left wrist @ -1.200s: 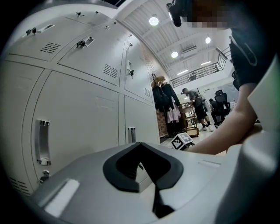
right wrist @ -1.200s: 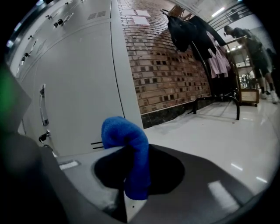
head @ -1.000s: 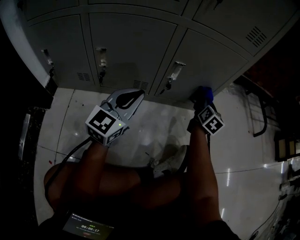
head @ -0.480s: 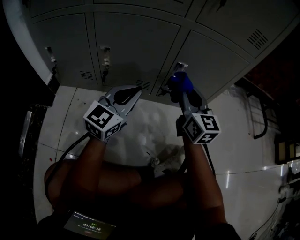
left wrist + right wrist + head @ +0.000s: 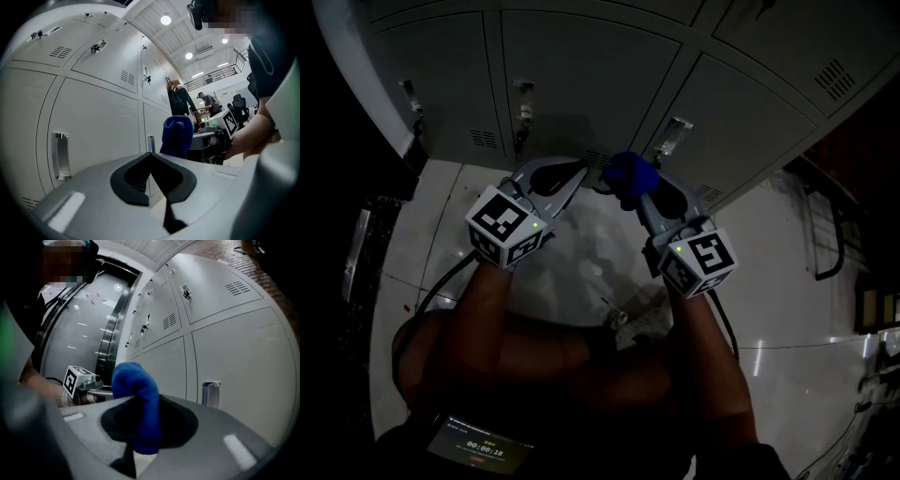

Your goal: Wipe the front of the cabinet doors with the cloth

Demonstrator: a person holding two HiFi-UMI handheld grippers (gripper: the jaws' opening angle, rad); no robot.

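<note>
Down low, by the bottom row of pale grey metal cabinet doors (image 5: 581,84), the right gripper (image 5: 630,186) has its jaws clenched on a thick blue folded cloth (image 5: 628,172). The cloth bulges out past the jaw tips. From the head view it sits in front of the lower edge of the doors, between two small chrome door handles (image 5: 675,136). Whether it actually presses on the metal I cannot tell from any angle.

The left gripper (image 5: 579,173) is just beside it, tips pointing at the same door. Its own view shows the dark pads closed tip to tip with nothing between them.

Only the head view gives the glossy white tiled floor (image 5: 581,272), both forearms, and a small lit screen (image 5: 478,450) at the bottom edge.

The left gripper view looks sideways along the doors. It picks up the cloth standing upright close to the door face, the other gripper's marker cube behind it, round ceiling lights (image 5: 165,19) and distant people (image 5: 206,101) in a bright hall.

The right gripper view looks the opposite way. It shows the cloth wedged in the dark hollow of the jaws, louvred vents (image 5: 238,287) on the upper doors, and a tall steel-framed doorway (image 5: 110,329) at the row's end.
</note>
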